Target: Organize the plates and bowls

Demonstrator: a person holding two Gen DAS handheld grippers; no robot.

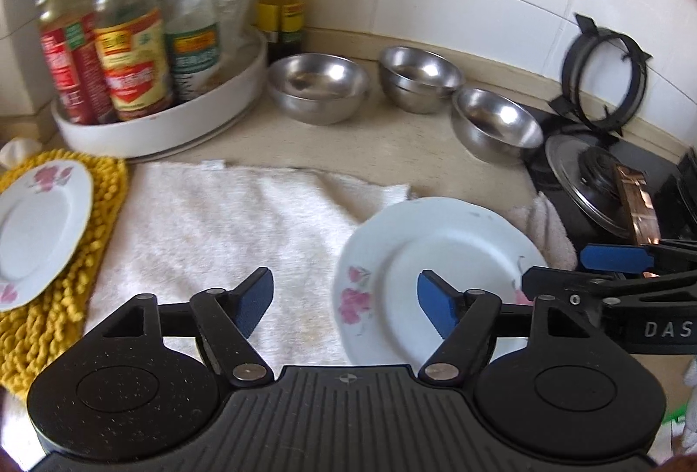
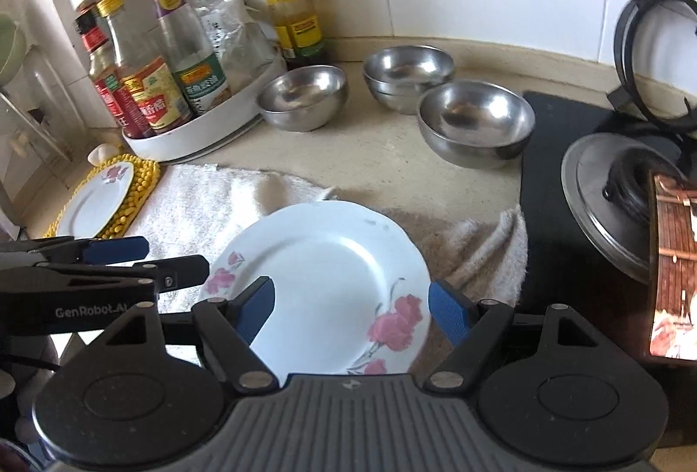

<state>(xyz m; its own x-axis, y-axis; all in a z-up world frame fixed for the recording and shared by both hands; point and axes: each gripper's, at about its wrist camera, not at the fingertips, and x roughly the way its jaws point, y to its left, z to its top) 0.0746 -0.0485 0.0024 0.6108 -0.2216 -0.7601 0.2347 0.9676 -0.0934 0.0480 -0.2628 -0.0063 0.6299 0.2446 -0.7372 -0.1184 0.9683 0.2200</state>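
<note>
Right tongs (image 2: 350, 308) gape over floral plate (image 2: 326, 271).

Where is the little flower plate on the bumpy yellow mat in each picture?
Left wrist view: the plate on the yellow mat sits at the far left edge, partly cut off, left of the white towel.
Right wrist view: the same plate is small, at middle left, above the left gripper.
Shared landmark: the white bottle tray stands just behind the mat in both.
</note>
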